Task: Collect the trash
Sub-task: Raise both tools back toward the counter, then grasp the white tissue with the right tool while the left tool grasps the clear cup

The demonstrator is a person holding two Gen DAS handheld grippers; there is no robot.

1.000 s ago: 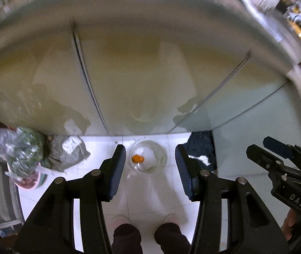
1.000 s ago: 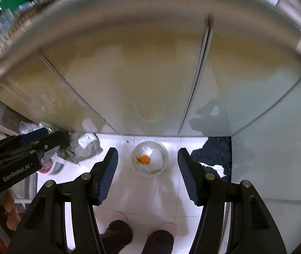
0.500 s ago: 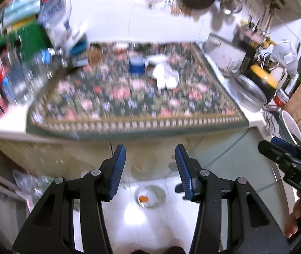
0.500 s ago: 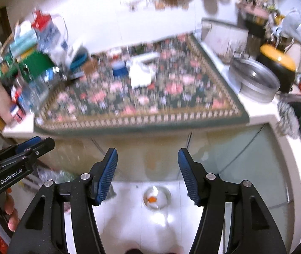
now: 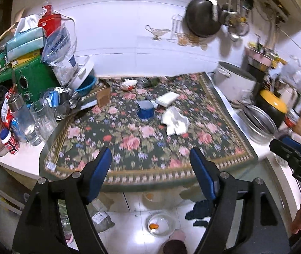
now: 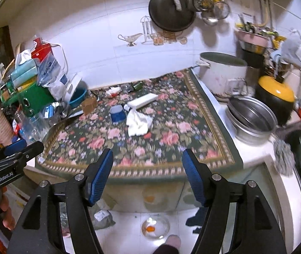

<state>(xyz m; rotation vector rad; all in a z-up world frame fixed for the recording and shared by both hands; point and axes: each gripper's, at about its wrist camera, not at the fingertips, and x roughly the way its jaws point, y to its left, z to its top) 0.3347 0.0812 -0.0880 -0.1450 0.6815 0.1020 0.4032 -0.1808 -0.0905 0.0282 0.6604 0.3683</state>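
You've lifted both tongs from the floor bin view up to the counter; left tongs and right tongs are opening, nothing between them. The crumpled white tissue lies mid-cloth, beside the blue cup, your likely next pickup.

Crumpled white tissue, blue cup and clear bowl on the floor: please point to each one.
crumpled white tissue (image 5: 175, 121), left wrist view, its middle.
blue cup (image 5: 146, 111), left wrist view, its side.
clear bowl (image 6: 155, 227), right wrist view, its inside.
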